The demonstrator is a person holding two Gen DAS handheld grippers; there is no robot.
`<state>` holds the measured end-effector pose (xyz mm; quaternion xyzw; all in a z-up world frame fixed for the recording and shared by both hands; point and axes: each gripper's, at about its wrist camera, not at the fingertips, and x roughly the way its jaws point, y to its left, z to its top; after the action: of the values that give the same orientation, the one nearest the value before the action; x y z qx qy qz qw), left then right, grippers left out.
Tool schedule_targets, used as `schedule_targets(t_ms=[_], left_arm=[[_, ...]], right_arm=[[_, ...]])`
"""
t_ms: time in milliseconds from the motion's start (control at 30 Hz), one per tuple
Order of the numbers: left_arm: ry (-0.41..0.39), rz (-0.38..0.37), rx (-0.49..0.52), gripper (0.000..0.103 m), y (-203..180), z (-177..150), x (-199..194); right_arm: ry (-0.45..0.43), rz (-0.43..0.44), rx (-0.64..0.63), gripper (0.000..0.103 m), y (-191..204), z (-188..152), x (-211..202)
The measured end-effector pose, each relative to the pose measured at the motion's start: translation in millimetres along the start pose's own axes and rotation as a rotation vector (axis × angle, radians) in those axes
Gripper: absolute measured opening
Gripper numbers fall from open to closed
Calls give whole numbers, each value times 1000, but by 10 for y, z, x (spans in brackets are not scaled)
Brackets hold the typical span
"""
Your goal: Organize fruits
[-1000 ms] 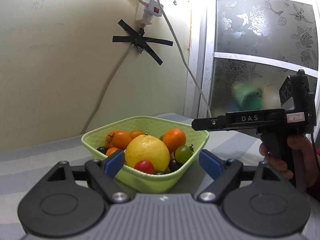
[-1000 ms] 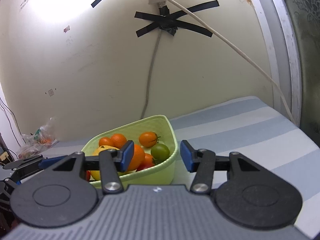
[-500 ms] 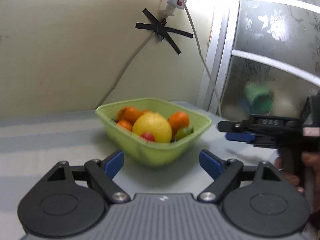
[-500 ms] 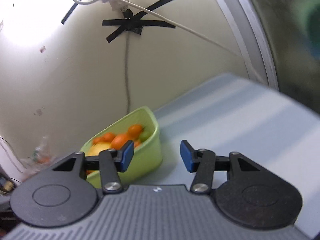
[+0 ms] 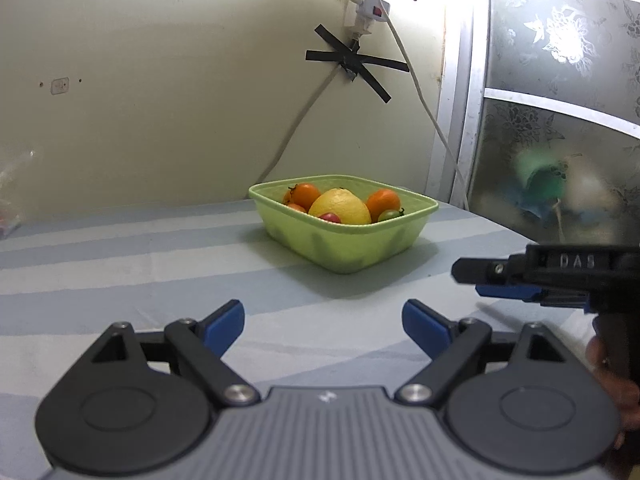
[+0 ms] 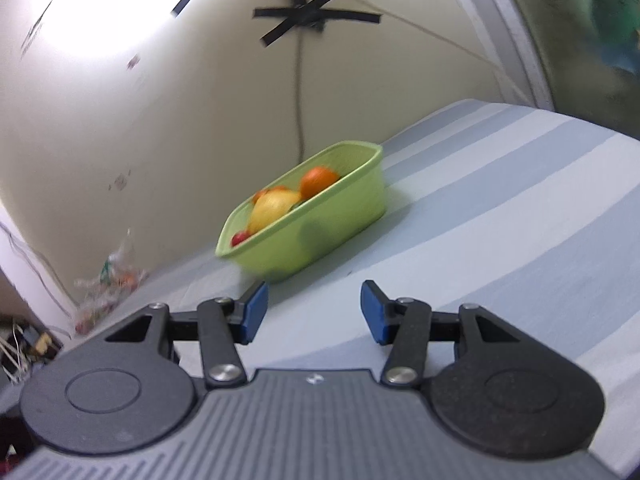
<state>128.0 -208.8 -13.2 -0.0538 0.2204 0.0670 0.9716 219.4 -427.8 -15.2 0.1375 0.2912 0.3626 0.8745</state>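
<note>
Two grippers, both empty, both standing off from the fruit. Left gripper (image 5: 323, 320), low centre of its own view: blue pads spread wide, just opened a little further, nothing between them. Right gripper (image 6: 314, 310), low centre of its view: pads partly apart over bare cloth, pinching nothing.

Both aimed at the green basket (image 5: 348, 252), mid-frame and slightly right in the left view, centre-left in the right one, well apart from either set of pads. Probably held off like this to size up the heap before picking a piece.

Inside, piled together: a large yellow citrus (image 5: 340, 212), rounded, skin dimpled; smooth orange mandarins (image 5: 383, 203) on either side; a small glossy red tomato (image 5: 330, 217) and a green one (image 5: 390, 215) by the near rim.

Basket of thin matte plastic, rounded rectangle, flared walls, translucent enough to show dark fruit shapes through. Underneath, soft striped cloth (image 5: 120, 264), pale blue and white, lightly creased.
</note>
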Motion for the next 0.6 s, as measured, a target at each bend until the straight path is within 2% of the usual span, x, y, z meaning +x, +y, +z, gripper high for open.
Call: schedule_targets(t_ms=[133, 433, 600], left_arm=[[1, 6, -14, 91, 15, -1, 1], [-12, 18, -7, 98, -4, -39, -40], [19, 39, -22, 98, 6, -19, 12]], right_arm=[[-8, -25, -71, 54, 113, -46, 24], [-31, -27, -57, 54, 23, -51, -1], [-24, -28, -82, 54, 56, -58, 6]])
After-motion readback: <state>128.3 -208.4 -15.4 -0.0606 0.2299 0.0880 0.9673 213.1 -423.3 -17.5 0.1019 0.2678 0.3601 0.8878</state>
